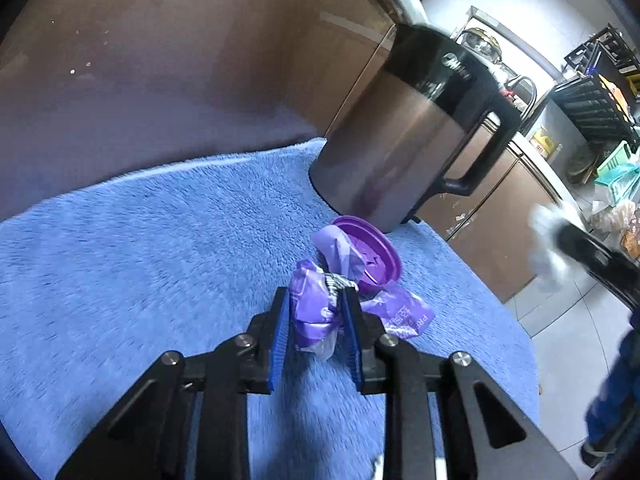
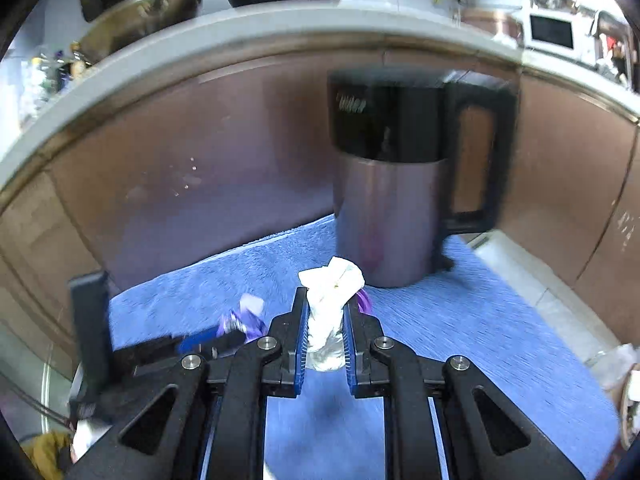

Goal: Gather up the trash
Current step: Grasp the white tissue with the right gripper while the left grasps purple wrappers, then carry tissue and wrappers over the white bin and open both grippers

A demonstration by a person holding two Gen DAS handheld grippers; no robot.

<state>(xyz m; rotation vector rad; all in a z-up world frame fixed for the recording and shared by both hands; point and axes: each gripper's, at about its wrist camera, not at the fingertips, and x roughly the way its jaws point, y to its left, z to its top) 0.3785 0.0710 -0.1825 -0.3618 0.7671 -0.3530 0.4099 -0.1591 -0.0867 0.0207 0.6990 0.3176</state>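
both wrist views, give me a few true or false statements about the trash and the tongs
1. The left tongs grip a crumpled purple plastic wrapper. True.
2. The right tongs are empty. False: they are shut on a crumpled white tissue.
3. The steel jug with black handle lies on its side. False: it stands upright on the blue fleece cloth.
4. A round purple plastic lid lies on the cloth near the jug. True.
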